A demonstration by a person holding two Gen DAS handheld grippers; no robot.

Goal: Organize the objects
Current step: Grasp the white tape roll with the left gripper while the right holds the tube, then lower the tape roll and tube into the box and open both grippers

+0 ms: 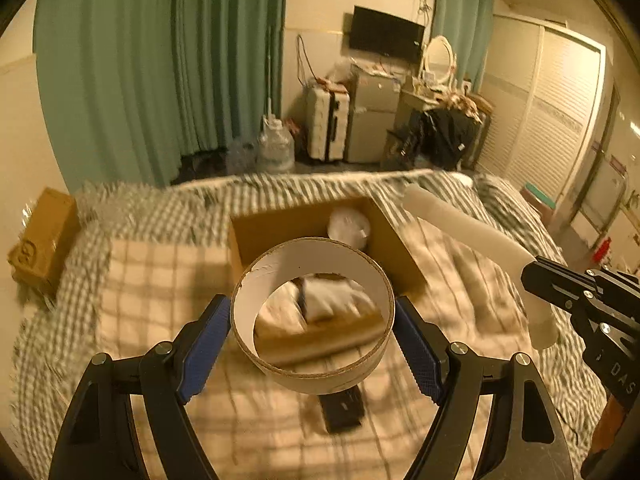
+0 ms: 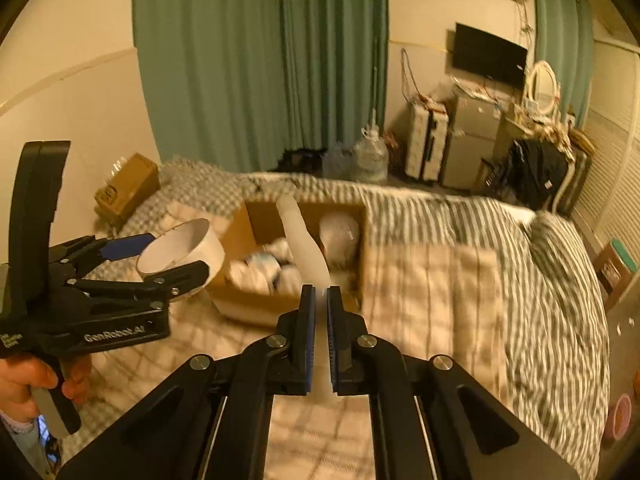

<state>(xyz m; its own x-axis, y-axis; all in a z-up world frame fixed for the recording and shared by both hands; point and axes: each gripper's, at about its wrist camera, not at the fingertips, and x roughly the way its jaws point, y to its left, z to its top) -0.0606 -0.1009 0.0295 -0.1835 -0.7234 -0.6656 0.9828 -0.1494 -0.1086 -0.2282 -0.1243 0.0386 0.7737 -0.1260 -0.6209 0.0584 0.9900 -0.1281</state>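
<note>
My left gripper (image 1: 312, 332) is shut on a wide cardboard tape ring (image 1: 312, 376), white inside, held above the bed; it also shows in the right wrist view (image 2: 180, 250). My right gripper (image 2: 321, 320) is shut on a long white translucent bar (image 2: 304, 240) that points toward the open cardboard box (image 2: 256, 308); the bar also shows in the left wrist view (image 1: 464, 232). The box (image 1: 396, 248) lies on the checked blanket and holds a white round object (image 1: 348, 226) and several pale items.
A black flat object (image 1: 344, 412) lies on the blanket below the ring. A brown carton (image 1: 44, 236) sits at the bed's left edge. A striped pillow (image 2: 556, 240) lies at right. Suitcase (image 2: 426, 144), small fridge and dark bag stand beyond the bed.
</note>
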